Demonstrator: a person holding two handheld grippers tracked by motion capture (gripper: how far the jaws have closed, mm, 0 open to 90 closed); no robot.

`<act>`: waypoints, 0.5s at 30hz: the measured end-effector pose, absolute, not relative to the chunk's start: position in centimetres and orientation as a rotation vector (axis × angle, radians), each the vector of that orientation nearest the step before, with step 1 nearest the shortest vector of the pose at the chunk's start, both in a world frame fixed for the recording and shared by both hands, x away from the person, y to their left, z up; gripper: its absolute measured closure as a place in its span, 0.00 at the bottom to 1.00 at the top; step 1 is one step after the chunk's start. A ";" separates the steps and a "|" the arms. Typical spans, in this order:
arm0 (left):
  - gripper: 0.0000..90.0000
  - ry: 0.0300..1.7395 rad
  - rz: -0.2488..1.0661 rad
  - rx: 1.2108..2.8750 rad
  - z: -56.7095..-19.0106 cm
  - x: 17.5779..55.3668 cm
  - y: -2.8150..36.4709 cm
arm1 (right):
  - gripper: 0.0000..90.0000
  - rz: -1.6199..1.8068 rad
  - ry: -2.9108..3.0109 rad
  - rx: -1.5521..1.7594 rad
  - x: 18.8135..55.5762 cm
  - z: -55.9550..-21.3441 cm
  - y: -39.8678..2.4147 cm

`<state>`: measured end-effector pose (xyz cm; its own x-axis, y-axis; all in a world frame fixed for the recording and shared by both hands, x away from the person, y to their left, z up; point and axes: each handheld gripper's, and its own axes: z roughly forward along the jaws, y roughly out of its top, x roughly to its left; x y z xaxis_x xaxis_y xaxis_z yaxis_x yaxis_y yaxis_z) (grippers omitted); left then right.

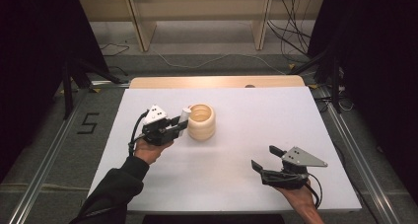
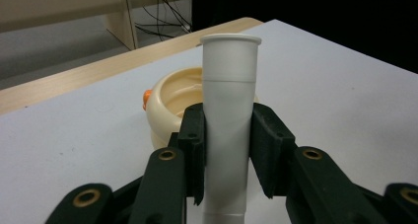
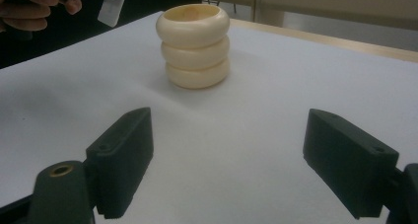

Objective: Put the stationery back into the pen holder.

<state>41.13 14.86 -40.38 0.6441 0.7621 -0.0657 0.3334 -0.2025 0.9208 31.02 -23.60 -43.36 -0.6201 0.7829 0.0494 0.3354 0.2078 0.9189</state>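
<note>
Two grippers are at work over the white-topped desk [image 1: 231, 184]. Nearest the front edge, toward the right corner, the right gripper [image 1: 268, 157] rests low on the board with its black jaws spread wide and nothing between them. It stands well apart from the work.

Farther in, left of centre, the left gripper [image 1: 183, 124] has its jaws pinched narrow on a white plastic tube with a flared rim [image 2: 228, 120]. The tube stands upright between the pads [image 2: 194, 145], gripped about mid-length, its top just beside the left side of a cream, ribbed, three-ring pot [image 1: 201, 121]. The pot stands open-mouthed near the middle of the desk, with something orange [image 2: 147, 98] at its rim.

Judgement: the step in hand appears to be placing the tube into the pot. To do it well, the tube's lower end should be lifted clear of the rim, centred over the mouth, kept vertical, and lowered before release. A sideways knock could shift the unsteadied pot.
</note>
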 end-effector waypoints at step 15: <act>0.76 0.920 0.534 1.691 -40.1 42.3 13.8 | 0.22 1.394 2.060 1.035 31.1 -43.4 -23.6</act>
